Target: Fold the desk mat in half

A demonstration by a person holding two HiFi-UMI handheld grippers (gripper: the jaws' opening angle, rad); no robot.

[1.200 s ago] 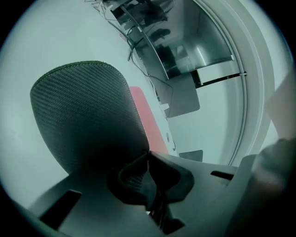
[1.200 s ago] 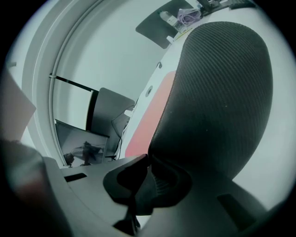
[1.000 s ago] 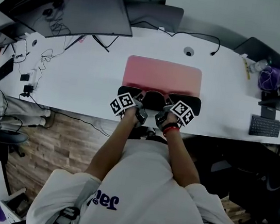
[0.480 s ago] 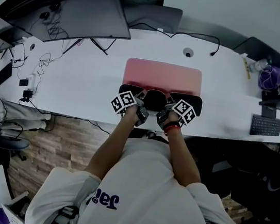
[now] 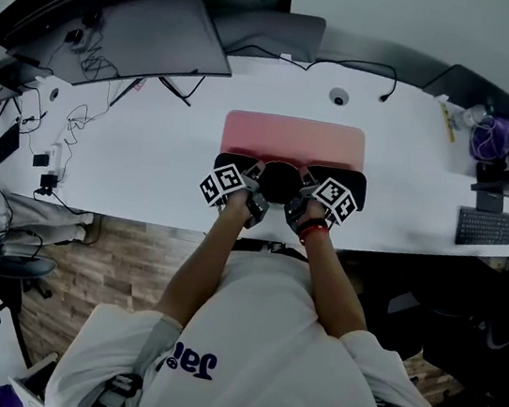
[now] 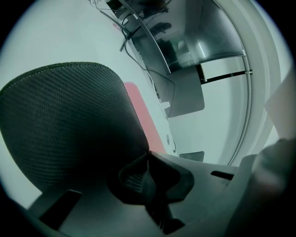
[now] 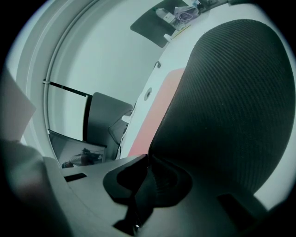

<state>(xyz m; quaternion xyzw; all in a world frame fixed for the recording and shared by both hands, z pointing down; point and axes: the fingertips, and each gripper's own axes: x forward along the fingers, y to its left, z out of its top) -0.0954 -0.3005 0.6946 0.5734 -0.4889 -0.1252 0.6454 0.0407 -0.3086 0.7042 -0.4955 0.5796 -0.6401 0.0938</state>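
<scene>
The desk mat lies in the middle of the white desk point(image 5: 147, 163), its pink top point(image 5: 293, 137) facing up. Its near edge is lifted and turned over, showing the black textured underside point(image 5: 287, 176) as a strip across the front. My left gripper point(image 5: 254, 181) is shut on this edge left of centre and my right gripper point(image 5: 304, 190) right of centre. In the left gripper view the black underside point(image 6: 69, 129) curves up over the shut gripper point(image 6: 147, 157), with pink point(image 6: 144, 122) beyond. The right gripper view mirrors this: black underside point(image 7: 231, 106), pink point(image 7: 157, 115), gripper point(image 7: 149, 159) pinching the edge.
A dark monitor point(image 5: 148, 30) stands at the back left, with a closed laptop point(image 5: 266, 29) beside it. Cables point(image 5: 69, 113) trail on the left. A cable hole point(image 5: 339, 97) sits behind the mat. A keyboard point(image 5: 483, 227) and purple clutter point(image 5: 492, 138) are at the right.
Both grippers have moved a little away from the person, carrying the mat's lifted edge with them. The black strip now lies slightly further over the pink top.
</scene>
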